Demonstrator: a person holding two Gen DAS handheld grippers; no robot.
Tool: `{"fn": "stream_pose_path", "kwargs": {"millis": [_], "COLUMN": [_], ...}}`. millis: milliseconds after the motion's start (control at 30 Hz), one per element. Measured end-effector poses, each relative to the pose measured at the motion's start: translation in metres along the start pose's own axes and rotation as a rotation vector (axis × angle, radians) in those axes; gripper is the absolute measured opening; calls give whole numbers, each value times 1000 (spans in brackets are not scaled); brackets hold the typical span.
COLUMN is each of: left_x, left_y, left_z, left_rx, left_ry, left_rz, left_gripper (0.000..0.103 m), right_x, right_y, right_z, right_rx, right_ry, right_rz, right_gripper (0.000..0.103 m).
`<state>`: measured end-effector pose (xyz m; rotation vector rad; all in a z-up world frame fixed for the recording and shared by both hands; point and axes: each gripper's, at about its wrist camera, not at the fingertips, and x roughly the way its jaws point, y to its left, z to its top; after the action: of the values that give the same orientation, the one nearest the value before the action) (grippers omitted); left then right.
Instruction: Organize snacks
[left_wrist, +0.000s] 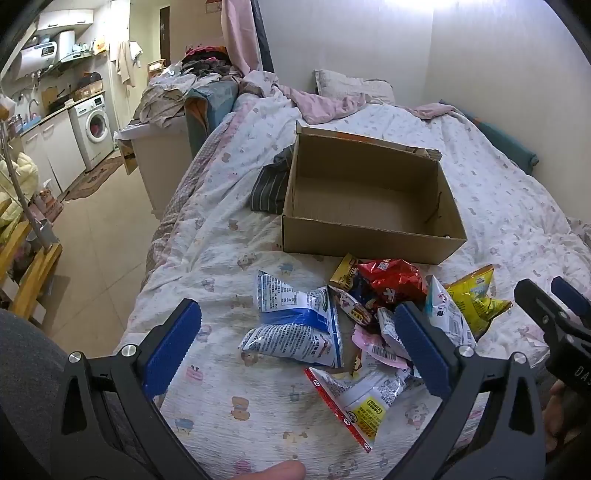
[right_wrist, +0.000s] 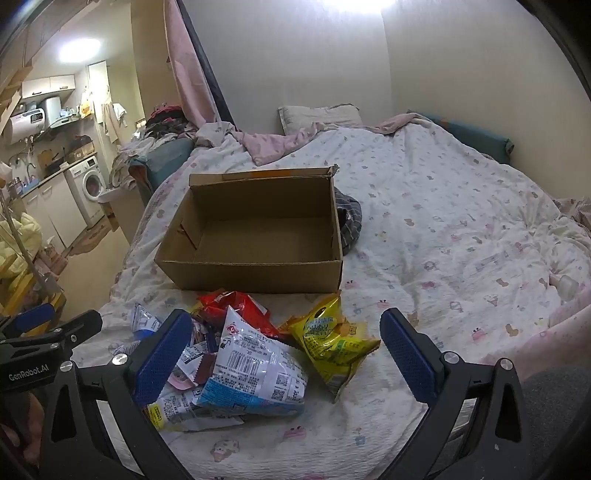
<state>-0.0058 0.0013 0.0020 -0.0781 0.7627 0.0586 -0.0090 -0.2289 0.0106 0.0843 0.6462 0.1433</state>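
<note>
An empty brown cardboard box (left_wrist: 373, 225) (right_wrist: 255, 273) sits open on the bed. In front of it lies a pile of snack packets: a blue-and-white bag (left_wrist: 295, 325) (right_wrist: 258, 373), a red bag (left_wrist: 391, 280) (right_wrist: 236, 306), a yellow bag (left_wrist: 472, 299) (right_wrist: 332, 339) and several small packets. My left gripper (left_wrist: 299, 332) is open and empty, jaws wide on either side of the blue-and-white bag, above it. My right gripper (right_wrist: 284, 339) is open and empty over the pile; it shows at the right edge of the left wrist view (left_wrist: 550, 295).
The bed is covered by a white patterned quilt (right_wrist: 443, 229) with a pillow (right_wrist: 317, 114) by the far wall. A dark striped cloth (left_wrist: 269, 184) lies beside the box. The bed's left edge drops to the floor (left_wrist: 96, 236), with a washing machine (left_wrist: 92, 125) beyond.
</note>
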Motion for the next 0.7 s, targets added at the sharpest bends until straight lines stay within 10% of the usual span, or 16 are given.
{"fn": "stream_pose_path", "kwargs": {"millis": [700], "left_x": [0], "left_y": [0], "left_z": [0], "left_rx": [2], "left_ry": [2], "left_rz": [-2], "left_gripper": [103], "right_x": [1], "right_y": [0], "right_z": [0], "right_rx": [-2], "right_ry": [-1], "right_rz": [-1], "right_gripper": [103]}}
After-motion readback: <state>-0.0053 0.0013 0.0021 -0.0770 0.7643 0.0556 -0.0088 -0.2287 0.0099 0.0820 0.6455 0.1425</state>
